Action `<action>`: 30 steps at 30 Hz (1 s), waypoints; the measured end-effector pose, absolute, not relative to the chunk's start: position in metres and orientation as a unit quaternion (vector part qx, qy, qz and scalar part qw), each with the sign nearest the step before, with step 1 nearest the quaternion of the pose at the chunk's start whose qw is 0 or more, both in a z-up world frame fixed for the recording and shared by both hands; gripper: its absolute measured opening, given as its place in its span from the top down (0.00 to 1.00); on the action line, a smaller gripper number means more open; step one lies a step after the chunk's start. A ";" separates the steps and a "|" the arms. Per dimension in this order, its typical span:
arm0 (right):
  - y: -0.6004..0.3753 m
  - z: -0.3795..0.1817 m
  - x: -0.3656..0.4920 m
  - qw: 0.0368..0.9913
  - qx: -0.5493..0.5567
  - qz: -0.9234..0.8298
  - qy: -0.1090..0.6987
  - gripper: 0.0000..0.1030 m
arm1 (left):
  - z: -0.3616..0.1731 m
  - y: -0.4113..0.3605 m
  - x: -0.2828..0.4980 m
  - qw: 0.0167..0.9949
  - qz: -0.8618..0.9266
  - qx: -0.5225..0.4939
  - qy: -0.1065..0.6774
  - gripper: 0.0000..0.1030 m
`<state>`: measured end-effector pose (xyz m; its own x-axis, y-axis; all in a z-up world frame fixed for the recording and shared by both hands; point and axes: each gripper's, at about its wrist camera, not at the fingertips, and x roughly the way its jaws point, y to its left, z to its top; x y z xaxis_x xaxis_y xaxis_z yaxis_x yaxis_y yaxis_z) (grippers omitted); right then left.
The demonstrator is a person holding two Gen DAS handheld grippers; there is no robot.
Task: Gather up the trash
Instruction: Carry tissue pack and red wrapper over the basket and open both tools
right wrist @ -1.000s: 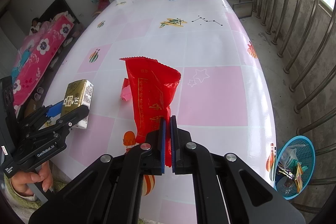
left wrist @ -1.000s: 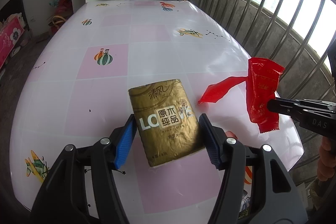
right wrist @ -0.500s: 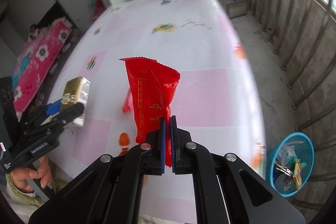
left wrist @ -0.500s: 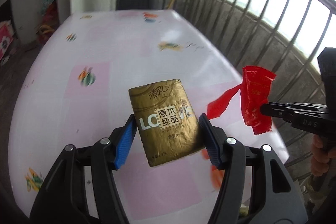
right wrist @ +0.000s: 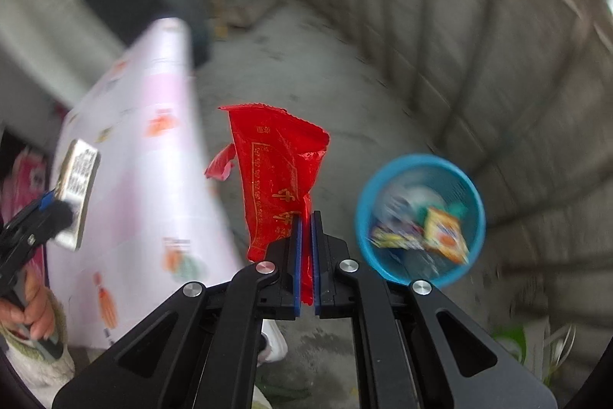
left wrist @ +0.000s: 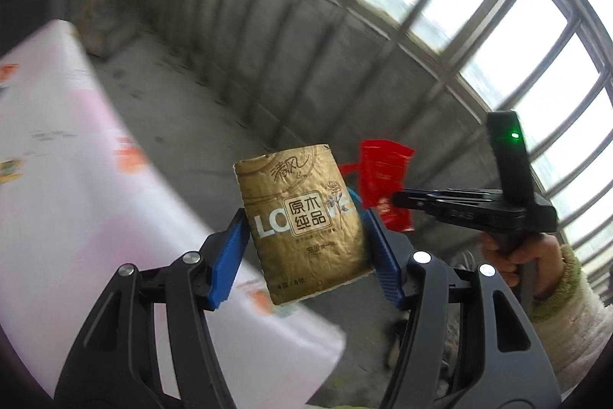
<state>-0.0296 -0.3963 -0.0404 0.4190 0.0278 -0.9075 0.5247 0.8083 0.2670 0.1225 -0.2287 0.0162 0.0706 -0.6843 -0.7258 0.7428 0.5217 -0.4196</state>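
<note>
My left gripper (left wrist: 302,221) is shut on a gold tissue pack (left wrist: 302,217), its blue pads pressing both sides; it hangs past the table's edge over the concrete floor. My right gripper (right wrist: 305,221) is shut on a red snack wrapper (right wrist: 276,171) that stands up from the pads. A blue mesh bin (right wrist: 419,217) with several wrappers inside stands on the floor just right of the red wrapper. In the left wrist view the red wrapper (left wrist: 383,179) and the right gripper show to the right. In the right wrist view the tissue pack (right wrist: 76,194) shows at far left.
The table with a pink-and-white cloth (left wrist: 76,160) lies to the left in both views. A low concrete wall with metal railing (left wrist: 421,37) curves around the balcony floor. A hand in a pale fuzzy sleeve (left wrist: 567,298) holds the right gripper. A white shoe (right wrist: 274,340) shows below.
Both grippers swung away from over the table toward the railing side, each still holding its item. The blue bin has come close beside the red wrapper in the right wrist view.
</note>
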 end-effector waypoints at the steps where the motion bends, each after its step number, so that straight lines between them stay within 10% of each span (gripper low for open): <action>1: -0.413 -0.054 -0.036 0.786 0.290 -0.163 0.522 0.96 | 0.005 -0.254 0.121 0.713 -0.496 0.039 0.494 0.44; 10: -0.513 -0.167 -0.059 0.720 0.375 -0.229 0.538 0.92 | -0.095 -0.406 0.097 0.627 -0.510 0.101 0.580 0.40; 13: -0.539 -0.209 -0.055 0.691 0.413 -0.238 0.544 0.61 | -0.123 -0.432 0.098 0.628 -0.491 0.094 0.596 0.31; 17: -0.554 -0.236 -0.067 0.676 0.445 -0.264 0.524 0.60 | -0.131 -0.431 0.100 0.630 -0.485 0.083 0.600 0.31; 30: -0.487 -0.108 -0.053 0.808 0.291 -0.220 0.462 0.45 | -0.030 -0.348 0.108 0.720 -0.505 0.068 0.471 0.25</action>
<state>-0.0531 -0.4871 -0.1077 0.4769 -0.0867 -0.8747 0.6248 0.7334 0.2679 0.1079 -0.3477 -0.0297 0.0467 -0.6631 -0.7471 0.7916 0.4807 -0.3772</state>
